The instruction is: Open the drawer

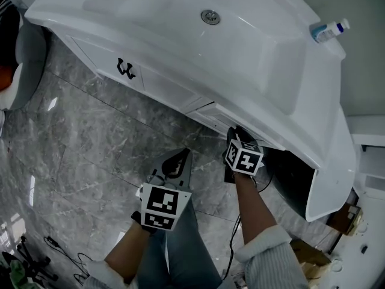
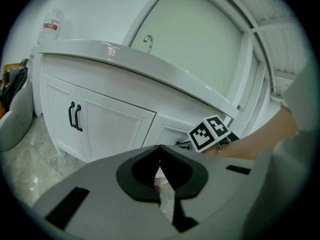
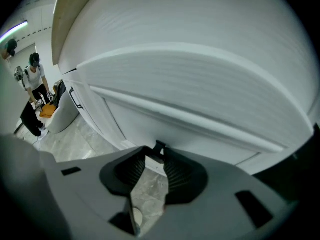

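Observation:
The white drawer front (image 1: 207,114) sits under the vanity's countertop, right of the cabinet doors, and looks closed. My right gripper (image 1: 232,133) is up against it. In the right gripper view its jaws (image 3: 156,151) stand narrowly open, with the drawer's small black handle (image 3: 159,147) between the fingertips; I see a slim gap on the left side. My left gripper (image 1: 176,162) hangs lower over the marble floor, clear of the vanity, with its tips (image 2: 160,148) together on nothing. The left gripper view shows the drawer (image 2: 169,133) and the right gripper's marker cube (image 2: 210,132).
Two cabinet doors with black pull handles (image 1: 126,70) stand left of the drawer. Above is the sink basin (image 1: 150,5), with a bottle (image 1: 329,30) on the counter's right end. A dark open compartment (image 1: 295,182) lies right of the drawer, a grey bin (image 1: 27,59) far left, cables (image 1: 60,251) on the floor.

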Demonstrator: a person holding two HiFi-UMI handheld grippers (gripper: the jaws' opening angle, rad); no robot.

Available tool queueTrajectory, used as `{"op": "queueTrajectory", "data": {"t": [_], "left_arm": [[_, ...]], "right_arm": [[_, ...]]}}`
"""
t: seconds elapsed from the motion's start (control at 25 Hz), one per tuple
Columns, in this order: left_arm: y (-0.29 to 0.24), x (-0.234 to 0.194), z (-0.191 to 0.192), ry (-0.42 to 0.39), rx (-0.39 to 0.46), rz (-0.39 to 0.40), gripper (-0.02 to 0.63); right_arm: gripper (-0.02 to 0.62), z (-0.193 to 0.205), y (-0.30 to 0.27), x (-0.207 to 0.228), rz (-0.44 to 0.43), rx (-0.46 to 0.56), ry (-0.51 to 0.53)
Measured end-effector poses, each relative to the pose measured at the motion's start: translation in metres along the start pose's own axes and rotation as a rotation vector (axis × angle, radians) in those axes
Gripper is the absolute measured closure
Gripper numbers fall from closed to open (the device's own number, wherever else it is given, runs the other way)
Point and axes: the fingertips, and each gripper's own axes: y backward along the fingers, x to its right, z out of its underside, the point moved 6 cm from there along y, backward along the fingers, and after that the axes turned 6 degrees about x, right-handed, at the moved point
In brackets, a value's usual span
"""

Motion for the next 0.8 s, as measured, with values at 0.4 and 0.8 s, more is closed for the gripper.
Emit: {"op": "queueTrajectory", "data": {"t": [0.4,0.8], "left_arm": [[-0.013,0.021,-0.002,-0.016,-0.017,0.037,0.591],[-0.012,0.029,0.003,-0.020,-0.029,0.052,0.591]], "right_arm": [[0.479,0.009,0.009,-0.003,-0.037,0.005,0.009],[0.482,0.020,0.020,-0.010,-0.071,0.002,0.025]]}}
